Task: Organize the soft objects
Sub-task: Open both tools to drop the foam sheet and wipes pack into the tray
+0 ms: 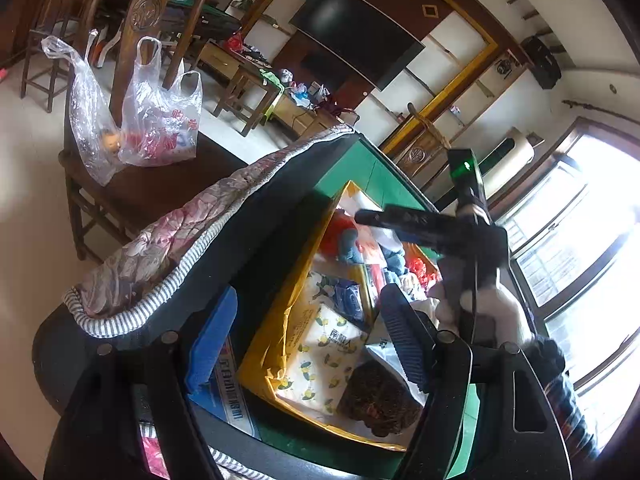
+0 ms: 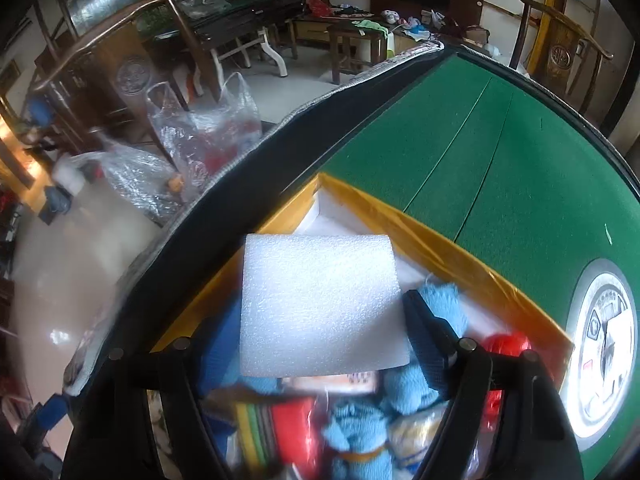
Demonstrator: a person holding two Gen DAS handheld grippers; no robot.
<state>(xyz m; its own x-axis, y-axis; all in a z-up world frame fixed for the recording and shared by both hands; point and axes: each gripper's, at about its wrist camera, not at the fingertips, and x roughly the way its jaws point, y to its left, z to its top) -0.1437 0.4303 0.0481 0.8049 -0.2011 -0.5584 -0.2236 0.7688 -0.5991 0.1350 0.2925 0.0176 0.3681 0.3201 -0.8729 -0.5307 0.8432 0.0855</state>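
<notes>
**Foam block up in the right gripper, over the yellow box**

Right wrist view: the right gripper has a white foam block clamped between its two fingers, the block filling the whole gap and standing up in front of the camera. One blue finger pad presses on the block's right edge; the other pad is mostly hidden behind the foam. Directly below and behind the block sits the yellow box, its far wall running diagonally across the green worktop. Inside the box, under the gripper, there are light blue plush pieces, a red ball by the right wall and a stack of coloured cloths, all a bit blurred.

Over to the left wrist view: the left gripper is spread wide with nothing between its fingers, hovering above the near end of the same box. Between its pads you can see a lemon-print tissue pack and a dark brown scrubby lump lying in the box. The right gripper shows further along the box, held by a white-gloved hand. A floral quilted cover hangs along the worktop's left edge, and clear plastic bags sit on a wooden chair well apart from the box.
</notes>
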